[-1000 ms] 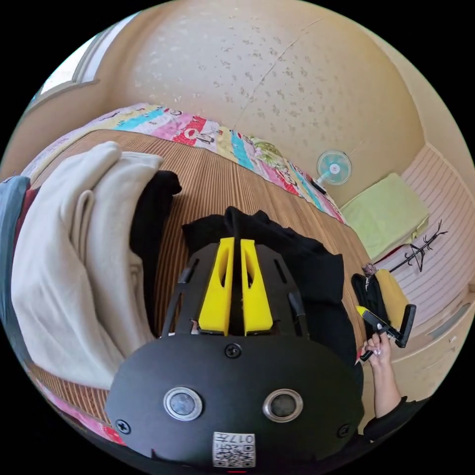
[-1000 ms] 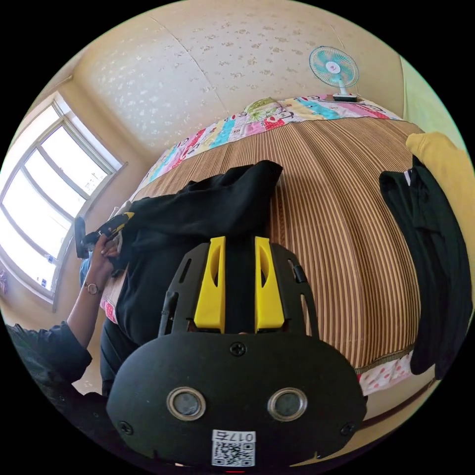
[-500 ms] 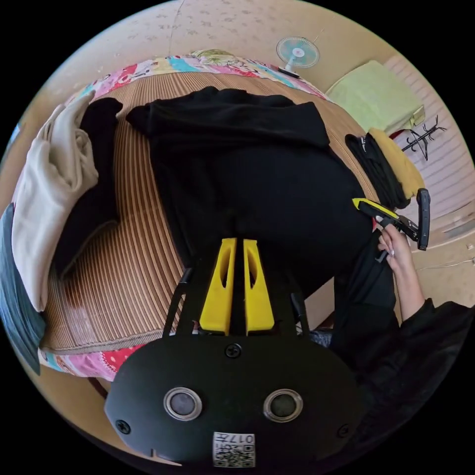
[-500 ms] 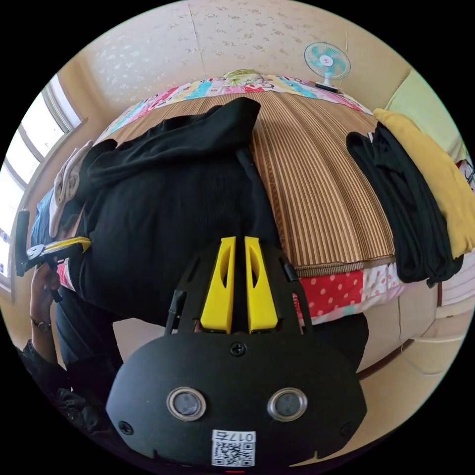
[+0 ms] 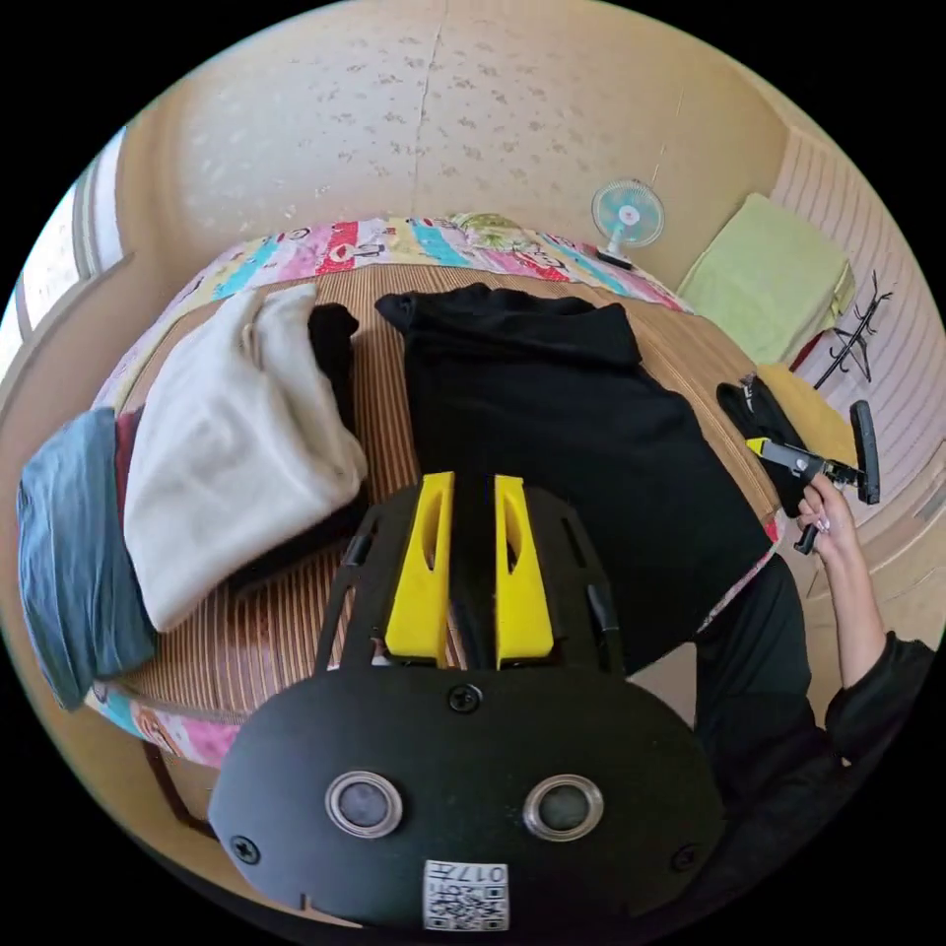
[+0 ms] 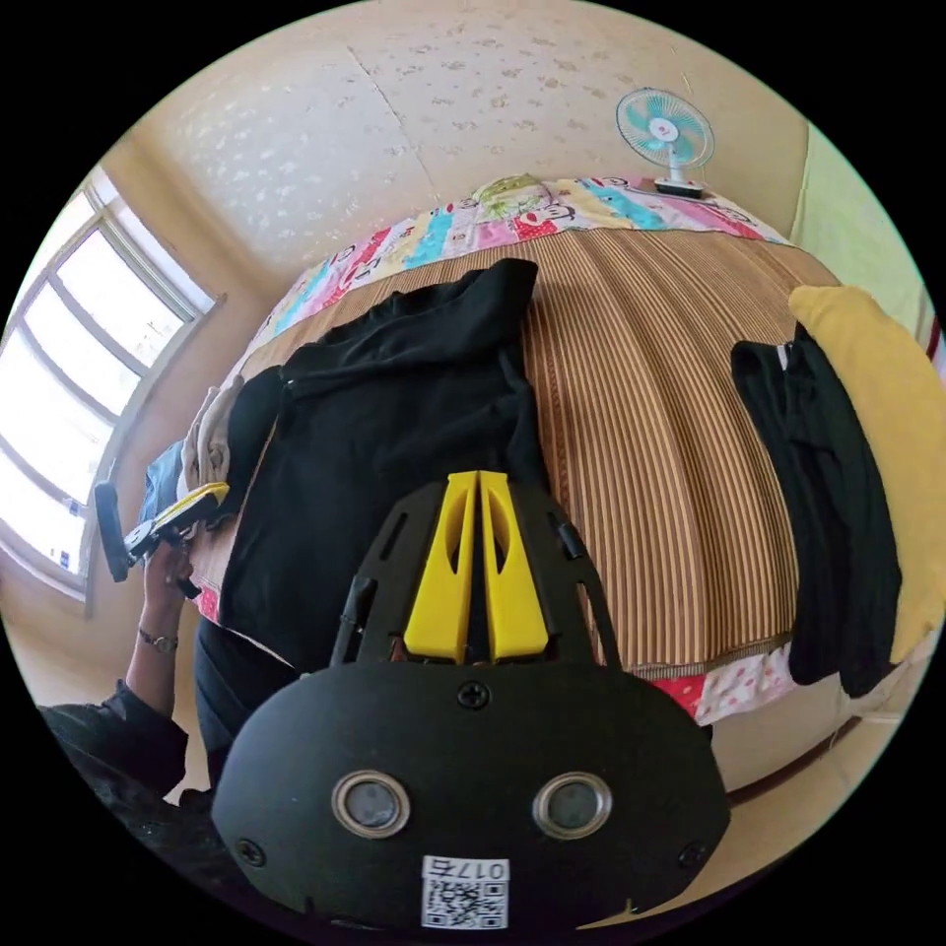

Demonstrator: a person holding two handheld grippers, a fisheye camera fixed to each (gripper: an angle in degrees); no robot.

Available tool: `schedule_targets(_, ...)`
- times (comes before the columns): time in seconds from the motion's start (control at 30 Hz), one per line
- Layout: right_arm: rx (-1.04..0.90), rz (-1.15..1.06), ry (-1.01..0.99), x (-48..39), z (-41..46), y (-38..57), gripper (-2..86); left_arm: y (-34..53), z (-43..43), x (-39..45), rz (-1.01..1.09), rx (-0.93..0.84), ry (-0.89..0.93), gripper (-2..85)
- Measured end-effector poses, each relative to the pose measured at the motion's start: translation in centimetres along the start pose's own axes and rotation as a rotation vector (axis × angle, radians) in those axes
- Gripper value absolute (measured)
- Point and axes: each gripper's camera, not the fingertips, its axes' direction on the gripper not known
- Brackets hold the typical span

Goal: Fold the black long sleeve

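**Striped mat — shirt spread flat**

Striped mat [image 6: 670,443] now carries the black long sleeve [image 5: 572,434], lowered since a second ago. Left gripper [image 5: 469,493] — jaws parted, released. Right gripper [image 6: 478,488] clenched; whether it pinches cloth cannot be told.

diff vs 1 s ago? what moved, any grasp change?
The black long sleeve went from bunched and lifted to spread flat on the striped mat, hem hanging over the near edge. The left gripper has opened and let go of it. The right gripper, open a second ago, is now shut, seemingly on the hem. The cream pile, the black and yellow stack and the fan stayed put.
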Motion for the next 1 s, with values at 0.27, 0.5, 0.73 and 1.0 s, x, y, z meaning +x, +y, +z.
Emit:
schedule_targets(0.27,-0.08,0.145,0.019,2.8,-1.5,7.4,10.4,10.4,-1.0,-4.2,-0.199,-0.112,0.128,11.6)
schedule_targets(0.5,-0.048,0.275,-0.426,5.2,-6.1,9.3,4.4,11.2,-4.5,-10.2,-0.189,-0.068,0.62,4.6)
schedule_targets(0.73,0.378,0.045,-0.834,3.7,-25.7,8.9,3.3,11.0,-18.5,-12.4,0.043,0.322,1.025,4.1)
schedule_targets(1.0,0.331,0.004,-0.409,-2.9,-21.4,-5.2,3.7,-0.8,-12.1,-13.5,-0.288,0.323,0.685,4.3)
